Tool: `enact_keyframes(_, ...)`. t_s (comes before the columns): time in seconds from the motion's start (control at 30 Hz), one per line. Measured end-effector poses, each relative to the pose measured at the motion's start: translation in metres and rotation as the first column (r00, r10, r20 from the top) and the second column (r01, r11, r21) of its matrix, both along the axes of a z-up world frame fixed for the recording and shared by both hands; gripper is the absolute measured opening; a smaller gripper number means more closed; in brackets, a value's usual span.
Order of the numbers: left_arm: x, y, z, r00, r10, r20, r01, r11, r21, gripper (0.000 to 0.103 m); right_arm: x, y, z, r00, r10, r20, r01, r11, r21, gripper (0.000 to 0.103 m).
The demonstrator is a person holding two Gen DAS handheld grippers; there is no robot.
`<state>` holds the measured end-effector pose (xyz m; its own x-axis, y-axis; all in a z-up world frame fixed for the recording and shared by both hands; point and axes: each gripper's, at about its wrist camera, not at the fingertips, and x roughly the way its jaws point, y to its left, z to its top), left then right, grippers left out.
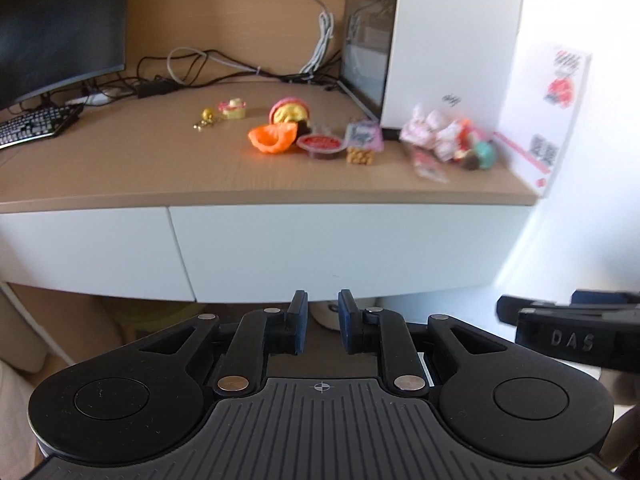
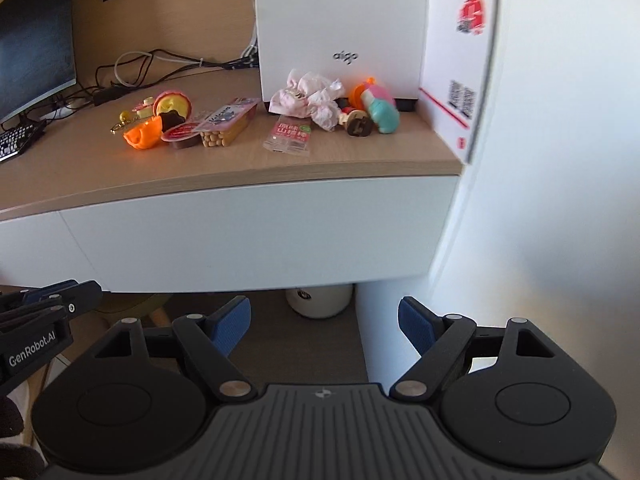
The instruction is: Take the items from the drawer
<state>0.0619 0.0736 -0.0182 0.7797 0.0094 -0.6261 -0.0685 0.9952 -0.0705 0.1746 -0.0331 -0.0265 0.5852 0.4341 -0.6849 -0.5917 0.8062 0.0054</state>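
Note:
The white drawer front [image 1: 320, 252] under the wooden desk is closed; it appears again in the right wrist view [image 2: 248, 232]. On the desk lie small items: an orange toy [image 1: 273, 139], a red-lidded cup [image 1: 320, 146], a snack pack [image 2: 228, 124], pink wrappers [image 2: 308, 98] and a teal toy [image 2: 382, 110]. My left gripper [image 1: 323, 300] hovers in front of and below the drawer, its jaws almost together with nothing between them. My right gripper [image 2: 324, 308] is at a similar height below the drawer's right end, wide open and empty.
A white box [image 2: 340, 20] and a printed carton [image 2: 460, 60] stand at the desk's right end by a white wall. A monitor [image 1: 60, 28], keyboard [image 1: 32, 124] and cables [image 1: 192, 68] sit at the left. A white container [image 2: 320, 300] stands under the desk.

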Motion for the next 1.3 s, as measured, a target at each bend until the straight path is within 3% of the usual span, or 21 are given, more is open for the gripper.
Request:
enact_keyframes(0.2,-0.046,-0.014,0.038,0.997,-0.075,0.000,0.075,0.997,0.008,0.019,-0.044,-0.030,0.051,1.000,0.015,-0.011,-0.015,1.000,-0.004,0.082)
enact_keyframes(0.33,-0.062,-0.019,0.048,0.998,-0.050,-0.024,0.049,0.998,-0.037,0.019,-0.057,-0.050,0.072,0.999,0.032,0.024,-0.031,0.999,-0.021,0.082)
enact_keyframes(0.43,-0.067,-0.025,0.053,0.998,-0.051,-0.025,0.051,0.999,-0.016,0.019,-0.065,-0.069,0.081,0.998,0.054,0.013,-0.054,0.998,-0.022,0.082)
enact_keyframes(0.6,-0.068,-0.032,0.053,0.999,-0.009,-0.033,0.009,1.000,-0.007,0.019,-0.071,-0.080,0.082,0.996,0.081,0.039,-0.080,0.996,-0.042,0.082)
enact_keyframes(0.97,-0.066,-0.046,0.054,0.999,0.003,-0.035,-0.004,0.999,-0.036,0.019,-0.047,-0.078,0.072,0.993,0.072,-0.090,-0.076,0.996,-0.046,0.082)
enact_keyframes(1.1,-0.069,-0.046,0.058,1.000,0.001,-0.017,-0.002,0.999,-0.033,0.019,-0.050,-0.075,0.074,0.993,0.079,-0.084,-0.083,0.995,-0.056,0.082)
enact_keyframes(1.3,-0.071,-0.046,0.051,0.998,-0.015,-0.056,0.013,1.000,-0.024,0.019,-0.056,-0.073,0.074,0.993,0.090,-0.076,-0.095,0.993,-0.064,0.082)
